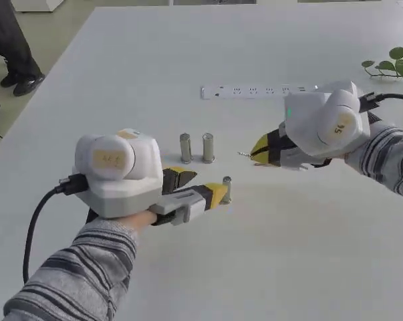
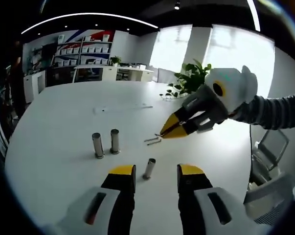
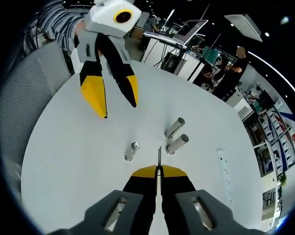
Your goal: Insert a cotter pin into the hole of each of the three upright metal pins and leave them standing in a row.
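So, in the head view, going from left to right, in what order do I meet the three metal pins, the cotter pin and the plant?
far left metal pin → far right metal pin → near metal pin → cotter pin → plant

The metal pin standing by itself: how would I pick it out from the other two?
On the white table, start at the power strip along the far side. Nearer the person, two metal pins stand side by side. The lone pin stands apart from that pair, closer in, just ahead of the open left gripper.
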### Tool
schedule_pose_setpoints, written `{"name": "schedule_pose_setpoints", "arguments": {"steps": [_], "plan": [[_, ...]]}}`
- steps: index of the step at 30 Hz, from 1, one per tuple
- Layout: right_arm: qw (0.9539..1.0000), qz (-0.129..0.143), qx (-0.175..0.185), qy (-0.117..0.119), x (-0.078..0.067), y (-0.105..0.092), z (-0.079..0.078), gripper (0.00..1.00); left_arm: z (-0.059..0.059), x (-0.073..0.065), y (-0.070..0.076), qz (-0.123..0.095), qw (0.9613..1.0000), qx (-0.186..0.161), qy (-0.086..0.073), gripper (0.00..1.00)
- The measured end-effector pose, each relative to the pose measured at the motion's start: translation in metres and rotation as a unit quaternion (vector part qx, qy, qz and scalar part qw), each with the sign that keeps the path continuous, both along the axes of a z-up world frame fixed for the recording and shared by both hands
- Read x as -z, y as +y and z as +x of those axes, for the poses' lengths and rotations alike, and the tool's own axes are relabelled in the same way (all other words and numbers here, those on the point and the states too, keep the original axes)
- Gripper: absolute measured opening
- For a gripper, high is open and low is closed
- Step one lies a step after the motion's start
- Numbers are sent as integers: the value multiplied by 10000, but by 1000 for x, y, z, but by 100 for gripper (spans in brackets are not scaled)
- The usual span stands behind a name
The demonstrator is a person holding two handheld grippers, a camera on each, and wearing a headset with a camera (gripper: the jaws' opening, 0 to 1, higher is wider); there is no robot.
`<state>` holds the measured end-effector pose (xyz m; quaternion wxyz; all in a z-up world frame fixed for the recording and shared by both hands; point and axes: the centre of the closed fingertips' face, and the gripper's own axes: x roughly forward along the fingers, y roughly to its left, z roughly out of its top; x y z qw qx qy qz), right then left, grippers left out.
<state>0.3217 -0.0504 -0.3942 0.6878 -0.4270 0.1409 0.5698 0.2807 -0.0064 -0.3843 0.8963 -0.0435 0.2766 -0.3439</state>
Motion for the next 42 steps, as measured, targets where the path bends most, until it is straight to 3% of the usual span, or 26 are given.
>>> {"name": "schedule_pose_setpoints", "arguments": {"steps": [2,5,8,10,15,18,25,32,35,38,39,40,42], "plan": [[9999,22,-104,-116,0,3,2,0,3,-5,-4,-191,9998,-30,29,26],[9995,90,-224,-194,-4,8,-5,0,5,-7,-6,-246,9996,-67,92,23],[9988,148,-346,-329,-9,12,-9,0,6,-11,-9,-523,9982,-148,261,20],[9983,197,-386,-386,-13,15,-13,0,5,-14,-12,-788,9959,-205,404,17],[9966,208,-555,-564,-21,19,-22,0,5,-17,-15,-1160,9905,-330,655,12],[9954,150,-681,-663,-25,22,-28,0,4,-23,-18,-1545,9841,-411,775,10],[9939,121,-794,-758,-32,26,-33,0,5,-28,-18,-1869,9771,-496,884,2],[9933,81,-819,-807,-35,27,-34,0,5,-30,-18,-1940,9753,-528,911,0],[9935,78,-805,-806,-36,27,-36,0,4,-30,-18,-1903,9767,-472,868,0],[9946,100,-729,-731,-35,26,-37,0,2,-30,-20,-1774,9808,-349,729,0],[9953,113,-684,-677,-35,26,-37,0,3,-30,-19,-1627,9849,-277,522,0],[9957,125,-666,-636,-34,26,-38,0,1,-29,-20,-1484,9879,-181,425,0],[9962,156,-641,-575,-34,26,-39,0,0,-29,-22,-1452,9884,-160,404,0]]}}
